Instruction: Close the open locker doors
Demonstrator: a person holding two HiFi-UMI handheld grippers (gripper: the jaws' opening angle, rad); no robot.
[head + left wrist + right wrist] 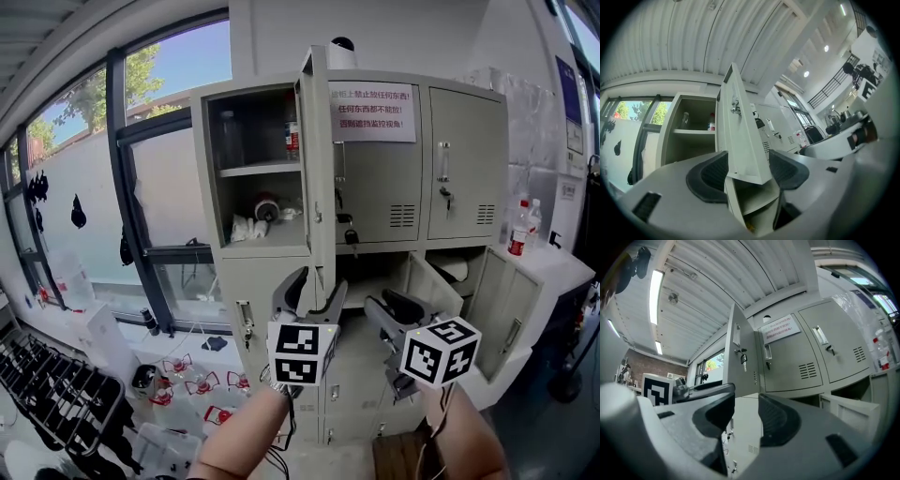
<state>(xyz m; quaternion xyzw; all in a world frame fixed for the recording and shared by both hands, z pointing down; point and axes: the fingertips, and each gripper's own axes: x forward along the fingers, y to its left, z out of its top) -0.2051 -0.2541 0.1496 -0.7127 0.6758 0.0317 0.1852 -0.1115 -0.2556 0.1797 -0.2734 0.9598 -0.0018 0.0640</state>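
While both grippers were raised at its front, the grey locker bank [206,187] filled the wall beyond them, reaching well above and to either side of the pair. Its upper left door [317,169] stood swung out, edge-on, straight above the left gripper [322,279]. That door's lower corner sat between the gripper's jaws, which were spread wide on either side of it, and I could not see the pads pressing on the metal. Beyond the right gripper [382,305] and off to its right, two lower doors [427,281] hung open as well, the farther one reaching toward a white counter [553,262]. The right gripper's jaws were parted by a modest gap and held nothing, with only the locker's lower front showing between them. High above that gripper, a white sign [372,111] with red print was stuck on a shut upper door [375,187]. Up and left of the left gripper, a small bottle [292,139] stood inside the open compartment, and a key [351,237] dangled above the space between the two grippers.
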